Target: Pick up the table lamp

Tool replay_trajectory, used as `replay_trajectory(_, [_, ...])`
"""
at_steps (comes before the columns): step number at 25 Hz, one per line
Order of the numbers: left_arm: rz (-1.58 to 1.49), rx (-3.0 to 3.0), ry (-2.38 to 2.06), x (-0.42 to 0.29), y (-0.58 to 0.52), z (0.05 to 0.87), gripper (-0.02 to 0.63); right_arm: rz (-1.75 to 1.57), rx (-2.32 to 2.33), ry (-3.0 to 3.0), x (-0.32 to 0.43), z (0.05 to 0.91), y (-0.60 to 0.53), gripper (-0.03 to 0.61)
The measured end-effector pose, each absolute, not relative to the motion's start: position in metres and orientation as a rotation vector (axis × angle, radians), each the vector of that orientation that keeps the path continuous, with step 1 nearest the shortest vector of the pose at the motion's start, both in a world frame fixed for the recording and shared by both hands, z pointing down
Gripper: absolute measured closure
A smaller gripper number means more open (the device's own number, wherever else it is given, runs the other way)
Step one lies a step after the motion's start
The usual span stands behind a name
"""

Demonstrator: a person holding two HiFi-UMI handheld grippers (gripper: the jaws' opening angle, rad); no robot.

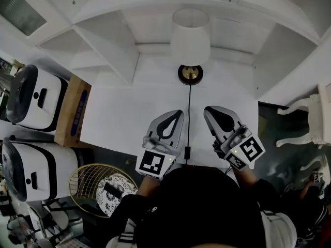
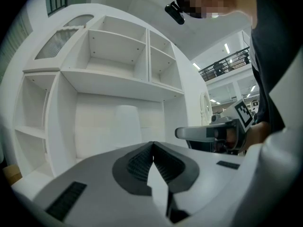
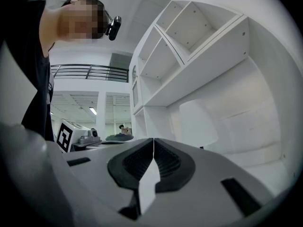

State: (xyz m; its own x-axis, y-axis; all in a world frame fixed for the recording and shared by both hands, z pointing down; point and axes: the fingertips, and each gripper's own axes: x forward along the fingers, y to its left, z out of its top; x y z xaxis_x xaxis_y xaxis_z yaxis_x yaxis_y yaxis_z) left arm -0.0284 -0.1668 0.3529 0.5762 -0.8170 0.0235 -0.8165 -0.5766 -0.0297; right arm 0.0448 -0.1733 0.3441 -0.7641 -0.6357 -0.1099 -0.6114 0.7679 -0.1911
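**A:** Where is the table lamp (image 1: 190, 56), and which way does it point?

**B:** It stands upright at the back of the white bench (image 1: 129, 118), in the recess under the shelves (image 1: 119, 50). Its long axis is vertical, with the dark round base (image 1: 190, 74) down and the white shade (image 1: 190, 32) up.

**A:** What might go wrong?

**B:** Its cord (image 1: 189, 112) runs from the base to the bench's front edge, between the 2 tongs. It could snag or drag during a lift. A grip on the shade would probably tilt the lamp. A high lift could knock the shade against the shelf above.

**A:** And the tongs?

**B:** The left tongs (image 1: 179, 112) and right tongs (image 1: 208, 110) are both pressed together and empty, well short of the lamp. They must open first.
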Motion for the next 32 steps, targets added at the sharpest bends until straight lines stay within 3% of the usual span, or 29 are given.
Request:
replay_trajectory(13, [-0.121,-2.718,1.394,-0.004,-0.202,0.356,0.601,-0.225,-1.004,2.789,0.069,0.356,-0.21,0.563])
replay_trajectory(32, [-0.129,-2.806,1.339,-0.004,-0.24,0.367,0.603,-0.18,-0.992,2.821,0.049,0.371,-0.233,0.562])
